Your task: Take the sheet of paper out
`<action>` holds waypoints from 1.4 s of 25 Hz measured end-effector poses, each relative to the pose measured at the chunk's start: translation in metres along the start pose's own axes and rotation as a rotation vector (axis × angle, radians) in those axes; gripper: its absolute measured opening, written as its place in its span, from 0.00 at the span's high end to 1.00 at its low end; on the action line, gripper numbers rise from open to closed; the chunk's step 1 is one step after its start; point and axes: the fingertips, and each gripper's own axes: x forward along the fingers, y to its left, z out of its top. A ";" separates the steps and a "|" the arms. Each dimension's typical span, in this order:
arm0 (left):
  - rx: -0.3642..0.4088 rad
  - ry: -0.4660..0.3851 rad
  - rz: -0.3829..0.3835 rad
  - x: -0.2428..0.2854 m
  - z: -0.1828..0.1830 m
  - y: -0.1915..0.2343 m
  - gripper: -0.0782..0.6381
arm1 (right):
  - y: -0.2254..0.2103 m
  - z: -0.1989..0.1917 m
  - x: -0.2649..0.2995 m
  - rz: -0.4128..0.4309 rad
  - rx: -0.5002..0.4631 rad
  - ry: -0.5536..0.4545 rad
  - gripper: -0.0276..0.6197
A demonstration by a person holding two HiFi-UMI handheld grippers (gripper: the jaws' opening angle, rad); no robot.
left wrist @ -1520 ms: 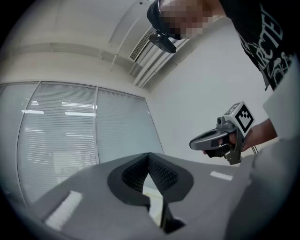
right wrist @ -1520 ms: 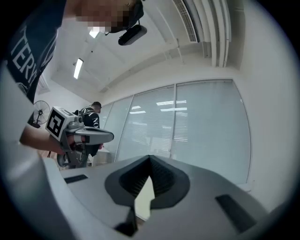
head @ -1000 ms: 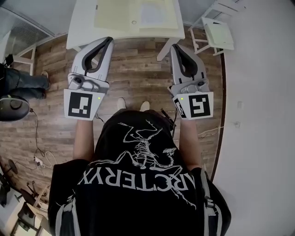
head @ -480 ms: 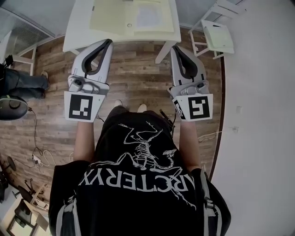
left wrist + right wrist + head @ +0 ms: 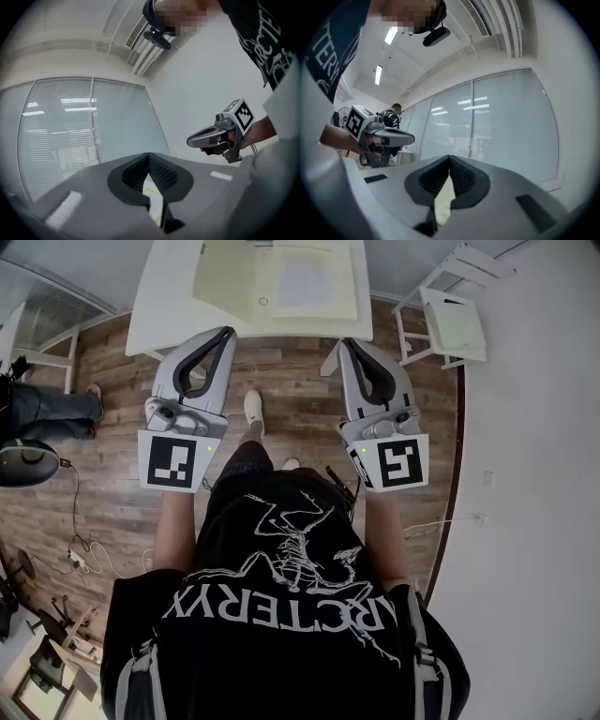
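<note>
Head view: overhead, steeply down onto the white rectangular bench [image 5: 155, 306].
Gripper views: tilted upward along their jaws at a blind-covered glass wall [image 5: 70, 131].
Shared: left view sees the right grey hand-held gripper [image 5: 190, 142]; right view sees the left grey hand-held gripper [image 5: 411, 138].

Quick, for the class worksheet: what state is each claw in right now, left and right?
Left claw: closed, holding nothing.
Right claw: closed, holding nothing.
</note>
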 end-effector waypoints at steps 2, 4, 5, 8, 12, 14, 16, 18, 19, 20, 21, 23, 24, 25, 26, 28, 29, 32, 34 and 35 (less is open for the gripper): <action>-0.010 0.002 -0.009 0.020 -0.012 0.013 0.87 | -0.008 -0.008 0.023 0.000 -0.001 0.006 0.94; -0.024 -0.006 -0.026 0.046 -0.025 0.029 0.88 | -0.020 -0.018 0.048 -0.009 -0.006 0.022 0.94; -0.030 -0.010 -0.037 0.061 -0.030 0.038 0.88 | -0.028 -0.022 0.062 -0.017 -0.012 0.033 0.94; -0.020 -0.006 -0.072 0.106 -0.045 0.069 0.87 | -0.055 -0.028 0.109 -0.043 -0.028 0.054 0.94; -0.005 -0.020 -0.118 0.161 -0.049 0.120 0.87 | -0.091 -0.026 0.176 -0.080 -0.045 0.057 0.94; -0.009 -0.038 -0.128 0.183 -0.051 0.145 0.87 | -0.104 -0.026 0.209 -0.094 -0.045 0.057 0.94; -0.013 -0.051 -0.130 0.201 -0.054 0.166 0.87 | -0.113 -0.026 0.238 -0.101 -0.049 0.060 0.94; -0.015 -0.047 -0.131 0.215 -0.060 0.182 0.87 | -0.118 -0.027 0.259 -0.103 -0.050 0.059 0.94; -0.022 -0.040 -0.130 0.221 -0.064 0.189 0.87 | -0.121 -0.028 0.268 -0.103 -0.049 0.059 0.94; -0.034 -0.034 -0.126 0.225 -0.067 0.194 0.87 | -0.123 -0.029 0.275 -0.102 -0.047 0.059 0.94; -0.046 -0.032 -0.121 0.229 -0.068 0.198 0.87 | -0.125 -0.030 0.280 -0.098 -0.045 0.060 0.94; -0.046 -0.033 -0.119 0.237 -0.068 0.203 0.87 | -0.131 -0.031 0.287 -0.092 -0.042 0.060 0.94; -0.037 -0.030 -0.117 0.241 -0.067 0.203 0.87 | -0.135 -0.030 0.289 -0.090 -0.040 0.058 0.94; -0.029 -0.025 -0.114 0.245 -0.066 0.203 0.87 | -0.139 -0.030 0.290 -0.088 -0.039 0.056 0.94; -0.023 -0.021 -0.108 0.247 -0.065 0.203 0.87 | -0.143 -0.029 0.290 -0.085 -0.039 0.053 0.94; -0.020 -0.020 -0.085 0.251 -0.062 0.205 0.87 | -0.152 -0.028 0.291 -0.077 -0.042 0.045 0.94; -0.022 -0.021 -0.069 0.252 -0.062 0.206 0.87 | -0.156 -0.029 0.291 -0.073 -0.044 0.042 0.94; -0.045 -0.010 -0.024 0.256 -0.065 0.207 0.87 | -0.168 -0.032 0.290 -0.060 -0.045 0.038 0.94; -0.053 0.002 -0.004 0.260 -0.066 0.208 0.87 | -0.177 -0.032 0.290 -0.052 -0.045 0.038 0.94; -0.051 0.002 0.003 0.263 -0.064 0.208 0.87 | -0.182 -0.032 0.290 -0.050 -0.045 0.037 0.94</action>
